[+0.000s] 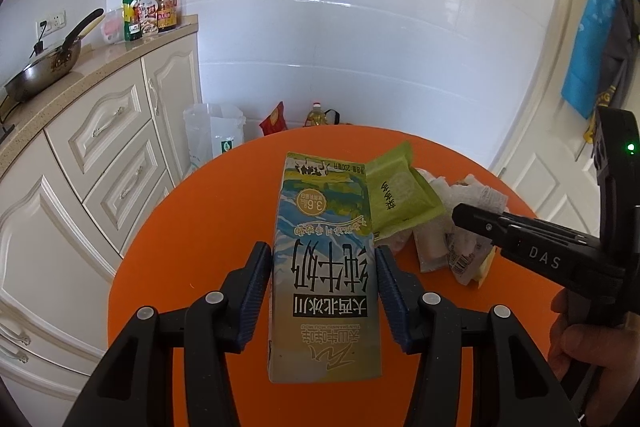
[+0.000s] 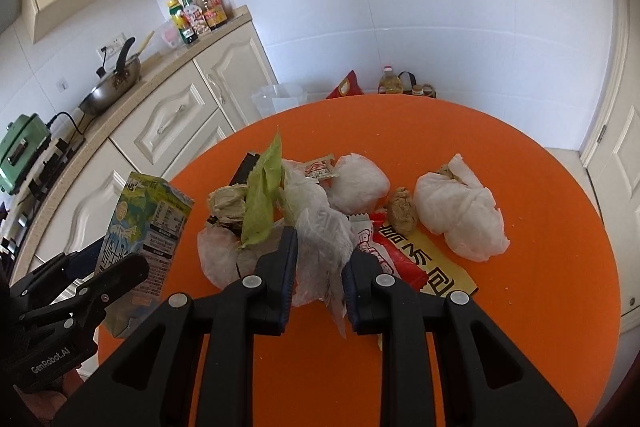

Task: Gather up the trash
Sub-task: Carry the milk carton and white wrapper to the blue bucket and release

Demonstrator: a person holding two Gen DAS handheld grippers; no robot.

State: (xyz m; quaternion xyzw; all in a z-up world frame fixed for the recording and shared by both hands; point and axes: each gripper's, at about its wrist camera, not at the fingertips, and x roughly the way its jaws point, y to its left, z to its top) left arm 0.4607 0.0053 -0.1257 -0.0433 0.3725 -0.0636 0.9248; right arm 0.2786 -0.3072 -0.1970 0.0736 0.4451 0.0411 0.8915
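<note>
- The left gripper (image 1: 324,291) is clamped on a milk carton (image 1: 325,267), a blue pad pressed to each side; the carton is held above the orange table (image 1: 180,247), its print upside down in the left wrist view.
- The right gripper (image 2: 320,283) has its jaws closed to a narrow gap around a crinkled clear plastic wrapper (image 2: 324,251); the pads touch the plastic on both sides; the wrapper's lower end hangs between the fingers.
- Just beyond lies the trash pile on the table: a green wrapper (image 2: 262,203) tilted up, a red and yellow packet (image 2: 416,255) beside the right finger, a brown lump (image 2: 402,215), crumpled white tissue wads (image 2: 460,215) to the right; they touch or overlap.
- Past the table edge stands a white plastic bag (image 1: 214,135) on the floor, beside the cream cabinets (image 1: 104,163).
- On the counter sit a wok (image 1: 44,71) and a cluster of sauce bottles (image 1: 150,7); behind them, the white tiled wall (image 1: 360,39).
</note>
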